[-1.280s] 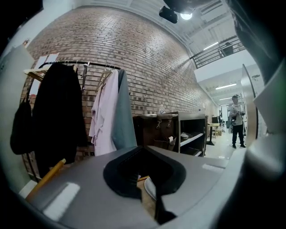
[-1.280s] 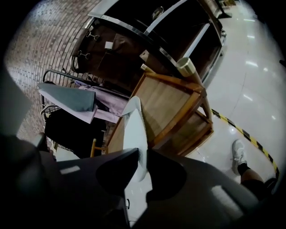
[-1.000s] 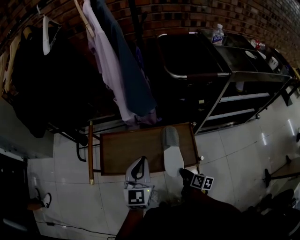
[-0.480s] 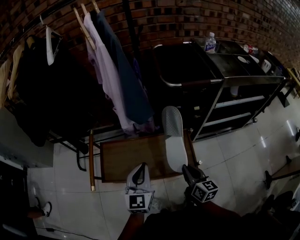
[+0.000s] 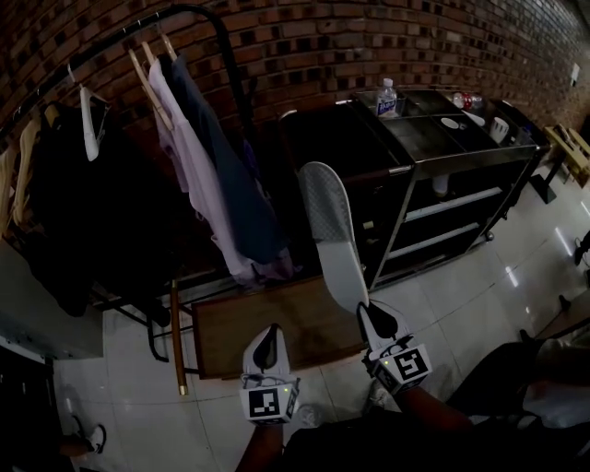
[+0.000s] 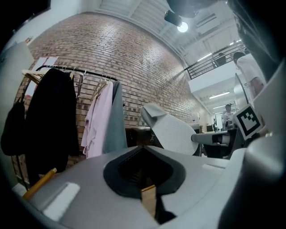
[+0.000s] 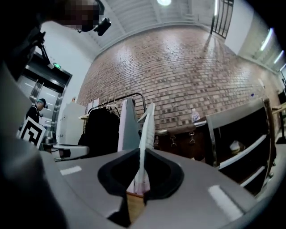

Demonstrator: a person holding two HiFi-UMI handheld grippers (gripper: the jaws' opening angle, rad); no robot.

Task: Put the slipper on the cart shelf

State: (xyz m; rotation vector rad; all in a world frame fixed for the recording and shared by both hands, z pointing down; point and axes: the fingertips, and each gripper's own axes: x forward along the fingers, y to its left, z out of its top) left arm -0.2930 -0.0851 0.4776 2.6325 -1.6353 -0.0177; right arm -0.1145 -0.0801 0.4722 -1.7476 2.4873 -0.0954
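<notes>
A brick wall (image 5: 387, 37) fills the top of my head view, with pale tiled floor (image 5: 461, 277) open across the lower right. The black cart (image 5: 461, 138) stands at upper right. Its top tray has a raised rim and its lower shelves show bright metal front edges, with dark gaps between them. Left of it a clothes rack (image 5: 184, 14) carries dark coats, a pink shirt (image 5: 184, 175) and a blue-grey garment. Their hems hang just above a low wooden table (image 5: 277, 323) at lower centre.

The slipper (image 5: 332, 235) rises from the right gripper (image 5: 373, 313) in mid-frame, toe end up and leaning a little left, in front of the cart's left end and clear of its shelves. It is pale grey with a finely dotted sole facing me. In the left gripper view its strap folds over the far end (image 6: 178, 134). In the right gripper view I see the claw pinched on the slipper's thin edge at the heel end.

My left gripper (image 5: 267, 336) hovers over the table's near edge with its claw closed and nothing in it.

A clear bottle (image 5: 386, 97) stands on the cart top. Its blue label is too small to read.
</notes>
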